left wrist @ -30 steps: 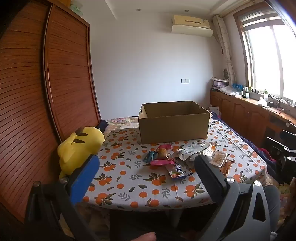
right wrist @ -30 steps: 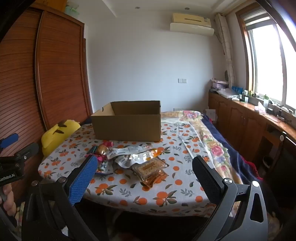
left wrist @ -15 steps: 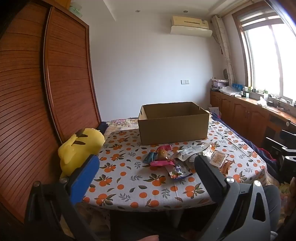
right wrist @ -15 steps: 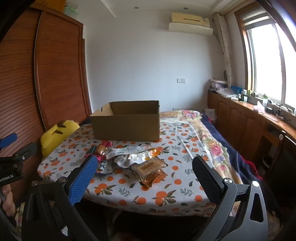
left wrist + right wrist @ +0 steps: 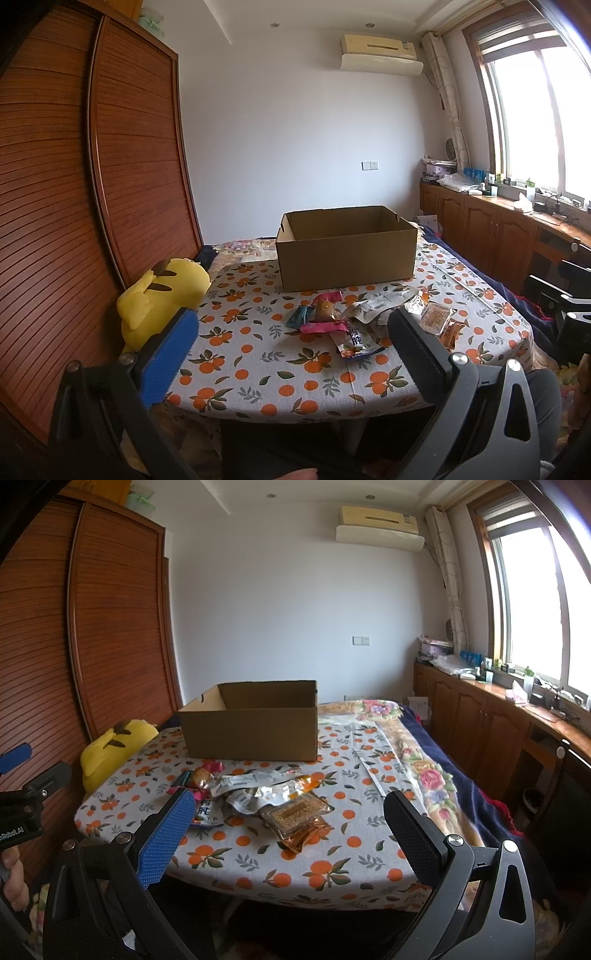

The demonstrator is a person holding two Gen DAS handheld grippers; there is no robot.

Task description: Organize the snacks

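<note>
Left gripper (image 5: 291,354) and right gripper (image 5: 288,834): jaws spread wide, nothing between them, both short of the table's near edge. The heap of foil and plastic snack packets (image 5: 258,797) lies mid-table on the orange-print tablecloth (image 5: 332,849), just near-side of the open brown cardboard box (image 5: 251,723).

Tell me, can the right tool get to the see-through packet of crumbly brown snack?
Probably yes. The right tool hangs open off the table's near edge, and the clear packet lies on top at the near side of the snack pile with nothing between them. It rests on an orange packet, so that may shift.
</note>
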